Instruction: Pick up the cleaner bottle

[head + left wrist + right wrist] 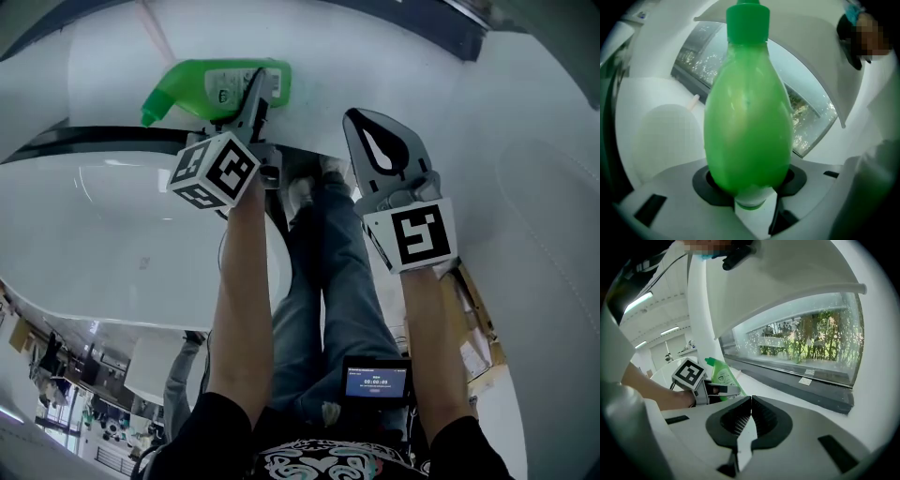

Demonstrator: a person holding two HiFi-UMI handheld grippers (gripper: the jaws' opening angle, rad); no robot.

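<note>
The green cleaner bottle [202, 84] lies on its side on a white ledge at the top of the head view, cap to the left. My left gripper [258, 89] reaches over its label end, one jaw above it. In the left gripper view the bottle [747, 131] fills the gap and both black pads touch its sides, cap pointing away. The right gripper view shows the bottle [723, 376] with the left gripper [726, 390] clamped round it. My right gripper [375, 131] hangs to the right of the bottle, apart from it, with its jaws [750, 401] together and nothing in them.
The white ledge [112, 66] curves round the scene. A long window [801, 343] with a dark sill [797, 380] runs behind the bottle. The person's legs in jeans [328, 281] and a small screen device [375, 380] lie below the grippers.
</note>
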